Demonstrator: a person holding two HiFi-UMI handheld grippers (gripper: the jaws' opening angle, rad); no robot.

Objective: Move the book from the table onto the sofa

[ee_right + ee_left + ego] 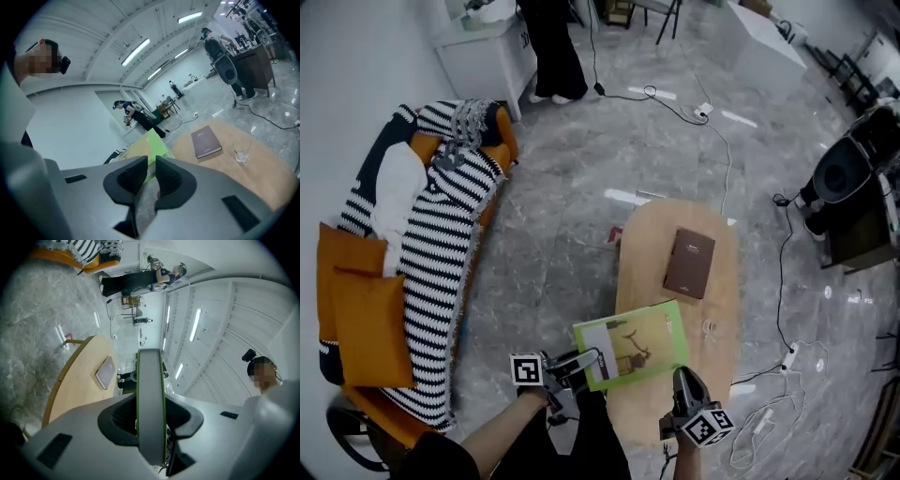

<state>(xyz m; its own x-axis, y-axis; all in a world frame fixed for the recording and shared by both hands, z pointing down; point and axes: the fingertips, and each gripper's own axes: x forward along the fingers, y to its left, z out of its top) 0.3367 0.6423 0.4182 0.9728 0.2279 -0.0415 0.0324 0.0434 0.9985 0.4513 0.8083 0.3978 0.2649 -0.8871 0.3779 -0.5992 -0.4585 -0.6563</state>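
Note:
A green book (633,352) hangs above the near end of the oval wooden table (722,300). My left gripper (586,361) is shut on its left edge. In the left gripper view the book's edge (150,399) stands upright between the pads of that gripper (150,427). My right gripper (682,375) is at the book's near right corner. In the right gripper view its jaws (151,176) stand close together, with the green book's (147,145) corner running into the narrow gap. The striped sofa (441,244) lies to the left.
A brown book (690,262) and a clear glass (710,328) rest on the table. Orange cushions (366,319) and a white pillow (394,192) lie on the sofa. Cables (712,122) trail over the marble floor. A person in black (553,56) stands at the back.

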